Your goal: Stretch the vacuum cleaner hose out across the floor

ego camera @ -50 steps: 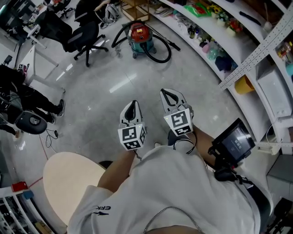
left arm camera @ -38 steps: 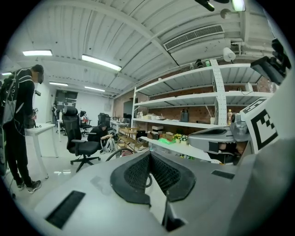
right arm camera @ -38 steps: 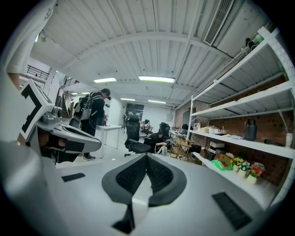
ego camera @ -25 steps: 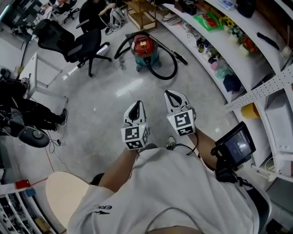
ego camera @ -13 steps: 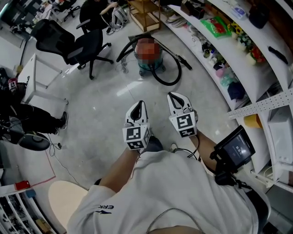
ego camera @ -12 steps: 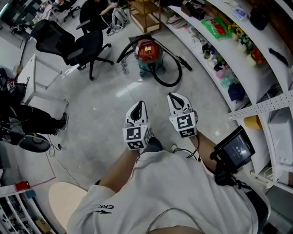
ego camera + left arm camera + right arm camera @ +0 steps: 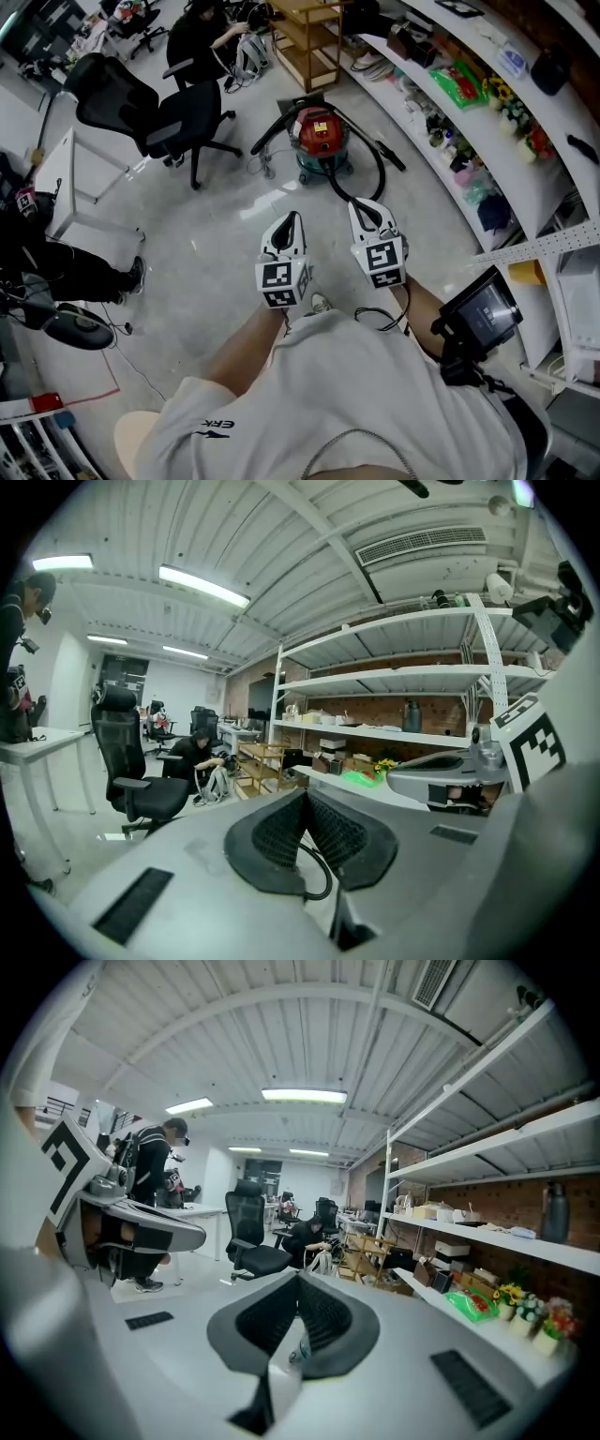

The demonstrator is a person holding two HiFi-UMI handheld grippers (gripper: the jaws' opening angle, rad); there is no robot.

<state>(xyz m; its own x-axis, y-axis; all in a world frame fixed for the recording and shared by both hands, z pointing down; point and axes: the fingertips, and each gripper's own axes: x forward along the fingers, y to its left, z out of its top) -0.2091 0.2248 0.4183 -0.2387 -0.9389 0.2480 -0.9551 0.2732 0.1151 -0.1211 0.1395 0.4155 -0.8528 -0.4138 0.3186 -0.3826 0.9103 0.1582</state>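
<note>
Black vacuum hose [image 7: 381, 176] curled in a loop on the floor [image 7: 216, 234] round the red vacuum cleaner [image 7: 317, 131], upper middle of the frame. Up-frame of both claw tips, touching neither. Left claw [image 7: 291, 221] and right claw [image 7: 362, 208] side by side mid-frame, both pinched fully together, nothing between. Black office chair [image 7: 159, 117] off at upper left.

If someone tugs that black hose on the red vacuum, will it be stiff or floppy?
Probably floppy: the hose lies in a loose loop beside the vacuum cleaner, so it should uncurl when pulled. On that glossy floor, a hard tug might drag the small vacuum cleaner along.
</note>
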